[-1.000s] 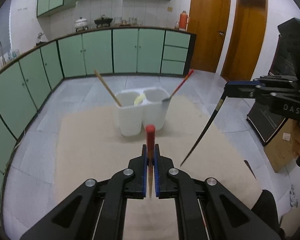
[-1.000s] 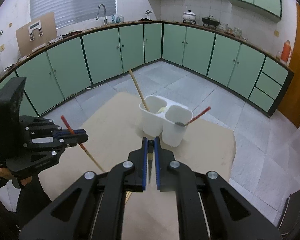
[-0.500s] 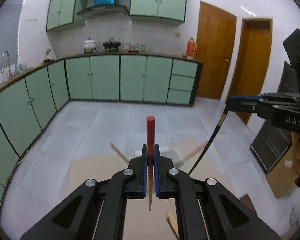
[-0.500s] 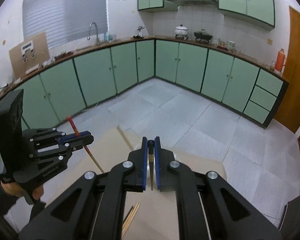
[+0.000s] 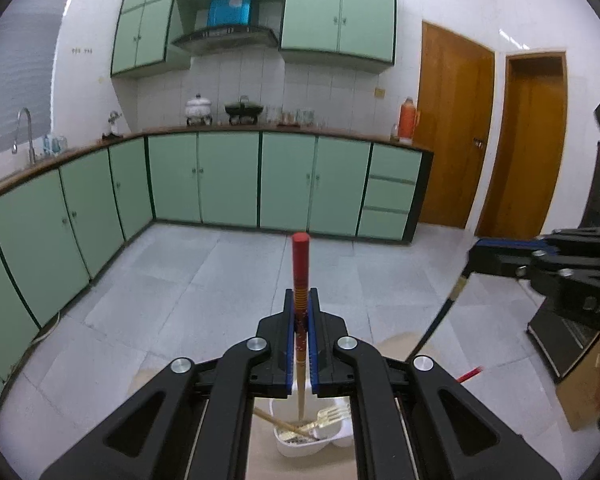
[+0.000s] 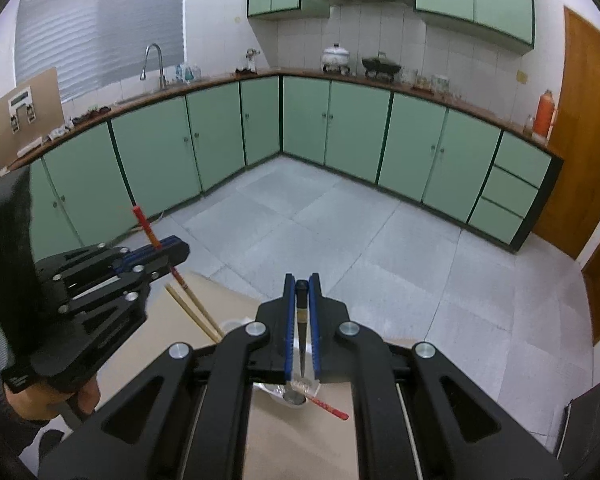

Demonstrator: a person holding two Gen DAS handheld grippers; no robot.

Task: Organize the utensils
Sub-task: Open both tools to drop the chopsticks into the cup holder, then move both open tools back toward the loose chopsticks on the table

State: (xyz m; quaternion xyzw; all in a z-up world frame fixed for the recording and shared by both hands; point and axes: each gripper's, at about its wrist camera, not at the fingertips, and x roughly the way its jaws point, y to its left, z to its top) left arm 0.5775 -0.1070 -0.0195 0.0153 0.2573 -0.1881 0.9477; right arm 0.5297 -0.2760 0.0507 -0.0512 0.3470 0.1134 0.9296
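Left wrist view shows the left gripper (image 5: 301,308) clamped on a red-topped chopstick (image 5: 301,276) that stands upright, its lower tip over the white utensil holder (image 5: 314,438) holding a gold fork (image 5: 332,414) and wooden chopsticks (image 5: 276,420). Right of the holder and higher, the right gripper (image 6: 301,292) pinches a black chopstick (image 6: 301,320) near its top; its point hangs above the holder's other compartment, where a red-handled spoon (image 6: 328,406) leans.

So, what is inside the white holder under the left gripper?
In the white holder, a gold fork, wooden chopsticks and more gold cutlery show. The left gripper, shut on a red-topped chopstick, covers the other compartment.
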